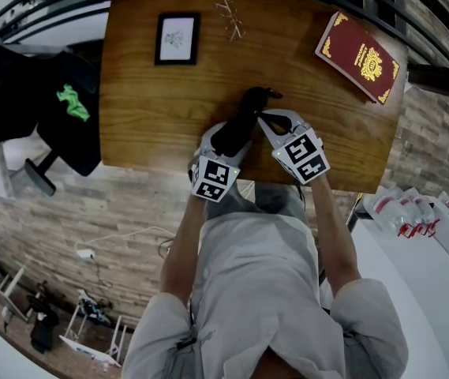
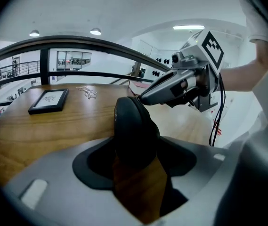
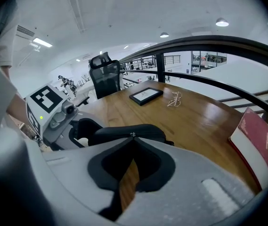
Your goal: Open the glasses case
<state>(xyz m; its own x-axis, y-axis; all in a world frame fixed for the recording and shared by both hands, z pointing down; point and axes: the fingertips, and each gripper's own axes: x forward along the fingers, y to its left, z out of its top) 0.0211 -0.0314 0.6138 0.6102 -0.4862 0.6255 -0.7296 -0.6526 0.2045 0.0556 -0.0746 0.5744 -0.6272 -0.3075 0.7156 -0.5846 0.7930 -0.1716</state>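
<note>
A black zippered glasses case [image 1: 237, 121] stands on edge near the front of the wooden table [image 1: 145, 109]. My left gripper [image 1: 230, 136] is shut on the case's near end, and the case [image 2: 133, 121] fills the gap between its jaws. My right gripper [image 1: 262, 118] comes in from the right with its tips together at the case's top seam. In the right gripper view the jaws meet at the small metal zipper pull [image 3: 133, 135] on the case [image 3: 119, 133]. The right gripper's tip [image 2: 145, 98] touches the case's upper edge.
At the table's back are a black picture frame [image 1: 177, 38] on the left, wire-rimmed glasses [image 1: 230, 18] in the middle and a red book [image 1: 358, 56] on the right. A black office chair [image 1: 66, 109] stands left of the table. A dark railing [image 3: 209, 44] runs behind it.
</note>
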